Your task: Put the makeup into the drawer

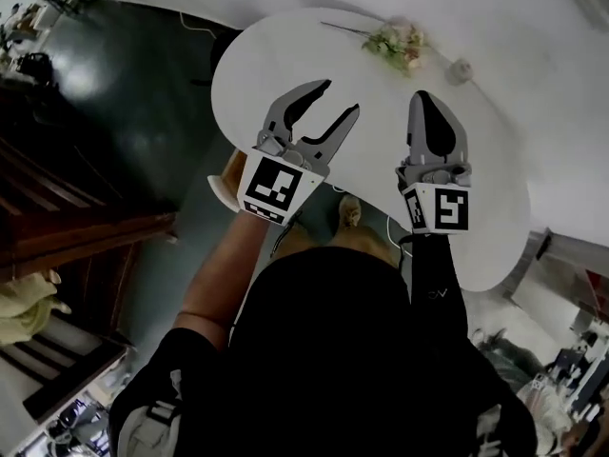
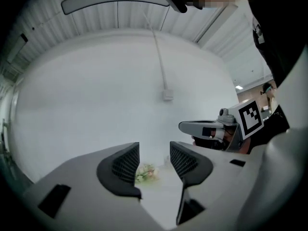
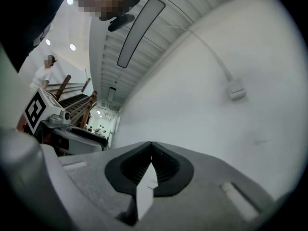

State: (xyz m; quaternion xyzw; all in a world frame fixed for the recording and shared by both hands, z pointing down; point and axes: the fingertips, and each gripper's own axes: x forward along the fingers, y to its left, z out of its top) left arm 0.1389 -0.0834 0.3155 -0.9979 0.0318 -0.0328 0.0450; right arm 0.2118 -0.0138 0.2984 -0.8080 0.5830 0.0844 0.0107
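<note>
The person stands over a white rounded table [image 1: 285, 55] with both arms stretched forward and a gripper in each hand, both held above the tabletop and touching nothing. The left gripper [image 1: 338, 98] is on the left, angled toward the far right; its marker cube [image 1: 276, 187] faces the head camera, and the bare left forearm [image 1: 221, 279] runs back from it toward the body. Its jaws stand wide apart with nothing between them. In the left gripper view [image 2: 154, 160] only the table and a small bunch of pale flowers [image 2: 146, 173] show through the gap. The right gripper [image 1: 421, 98] is held beside it on the right, well apart from it, and points almost straight toward the far edge. A black sleeve [image 1: 433, 298] lies behind its own marker cube [image 1: 438, 208]. Its jaws are pressed together with nothing caught between the ribbed pads, as the right gripper view [image 3: 151, 148] shows. The flowers [image 1: 398, 44] lie at the far side of the table, beyond both grippers, with a small pale round object [image 1: 461, 69] just to their right. It is too small to tell whether that is the makeup, and no view lets me pick out the makeup with certainty.
</note>
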